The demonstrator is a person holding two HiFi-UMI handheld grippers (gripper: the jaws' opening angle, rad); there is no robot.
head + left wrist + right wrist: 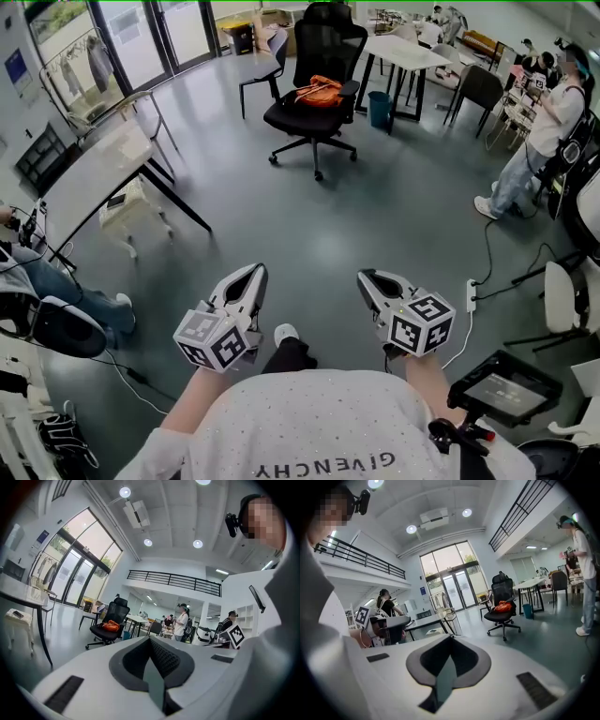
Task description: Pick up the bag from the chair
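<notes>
An orange bag [319,91] lies on the seat of a black office chair [314,114] far across the grey floor. The bag [111,626] looks small in the left gripper view, and the bag [504,605] sits on the chair [502,616] in the right gripper view too. My left gripper [257,270] and right gripper [367,277] are held side by side close to my body, well short of the chair. Both point toward it. Each has its jaws together with nothing between them, as the left gripper [150,639] and right gripper [451,637] show in their own views.
A white table [94,173] with a small white stool [127,211] stands at the left. Behind the chair are a blue bin [379,108] and another white table [403,52]. A person [544,131] stands at the right. A power strip [471,295] and cables lie on the floor.
</notes>
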